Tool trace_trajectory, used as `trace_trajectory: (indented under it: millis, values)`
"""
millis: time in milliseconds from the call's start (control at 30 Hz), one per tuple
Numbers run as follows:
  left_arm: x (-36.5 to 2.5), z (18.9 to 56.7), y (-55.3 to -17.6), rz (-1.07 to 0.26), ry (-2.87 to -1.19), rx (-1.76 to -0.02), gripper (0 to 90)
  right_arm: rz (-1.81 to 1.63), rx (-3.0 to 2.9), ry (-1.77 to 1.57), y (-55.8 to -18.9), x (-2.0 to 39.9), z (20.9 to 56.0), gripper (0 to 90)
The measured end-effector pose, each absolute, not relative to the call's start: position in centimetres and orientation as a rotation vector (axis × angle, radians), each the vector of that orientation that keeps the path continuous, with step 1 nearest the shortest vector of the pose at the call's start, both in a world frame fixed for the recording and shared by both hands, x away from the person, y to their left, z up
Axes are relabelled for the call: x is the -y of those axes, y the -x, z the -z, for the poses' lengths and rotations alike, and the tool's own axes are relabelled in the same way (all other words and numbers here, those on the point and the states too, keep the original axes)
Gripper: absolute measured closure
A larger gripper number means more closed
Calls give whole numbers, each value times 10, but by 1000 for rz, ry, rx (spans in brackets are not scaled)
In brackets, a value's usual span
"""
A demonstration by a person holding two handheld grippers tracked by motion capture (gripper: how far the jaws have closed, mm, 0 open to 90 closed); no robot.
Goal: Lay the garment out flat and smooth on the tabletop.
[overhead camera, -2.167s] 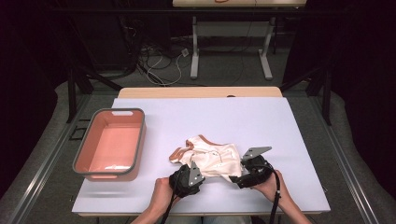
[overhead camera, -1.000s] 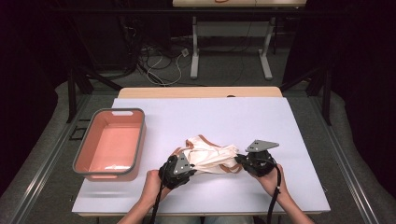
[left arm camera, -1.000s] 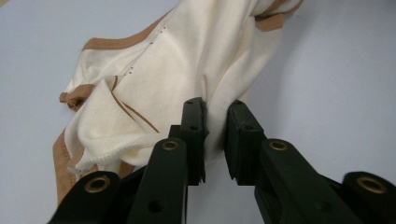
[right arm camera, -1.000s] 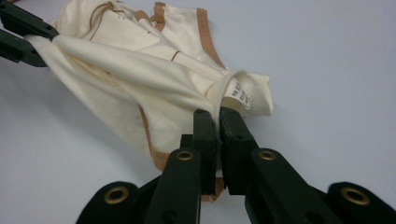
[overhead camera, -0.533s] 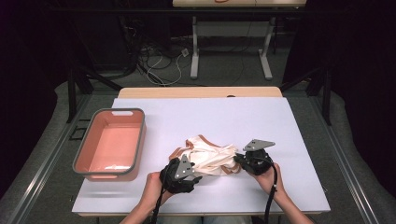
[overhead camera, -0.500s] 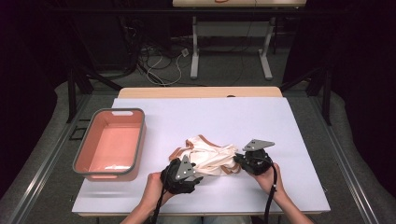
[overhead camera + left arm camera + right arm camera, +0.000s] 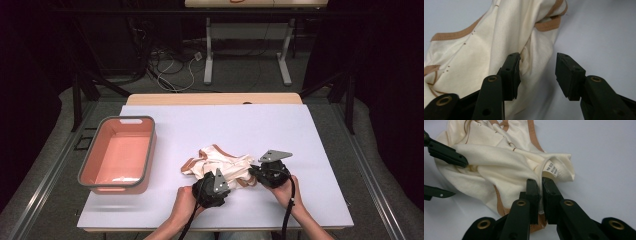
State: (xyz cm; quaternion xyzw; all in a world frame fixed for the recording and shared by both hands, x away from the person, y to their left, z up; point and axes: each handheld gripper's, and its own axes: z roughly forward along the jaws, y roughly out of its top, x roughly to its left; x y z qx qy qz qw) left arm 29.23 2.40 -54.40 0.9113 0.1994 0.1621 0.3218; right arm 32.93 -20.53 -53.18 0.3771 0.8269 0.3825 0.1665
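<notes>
My right tongs (image 7: 539,185) are clamped on the cloth (image 7: 222,167), crumpled mid-desk (image 7: 300,130). My left tongs (image 7: 537,72), just closing a little, stand apart; cloth between, not pinched.

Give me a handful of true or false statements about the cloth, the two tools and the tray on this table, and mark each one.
1. The right tool is shut on the cream garment. True.
2. The left tool is clamped tight on the garment. False: its jaws stand apart, having just been closing, with cloth lying between them.
3. The pink tray holds the garment. False: the garment lies on the white table, to the right of the tray.
4. The garment has tan trim along its edges. True.
5. A small printed label shows on the garment near the right tool. True.
</notes>
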Motion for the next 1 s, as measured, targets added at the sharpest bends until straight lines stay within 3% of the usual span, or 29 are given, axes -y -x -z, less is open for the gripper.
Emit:
trace_trajectory:
  millis: [433, 1000]
  values:
    - [-24, 553, -292, -483, -2422, -467, 830, -1077, -2360, -1066, -329, 205, 533, 839]
    - [-62, 531, -289, -368, -2289, -490, 846, -1086, -2344, -1050, -327, 209, 530, 837]
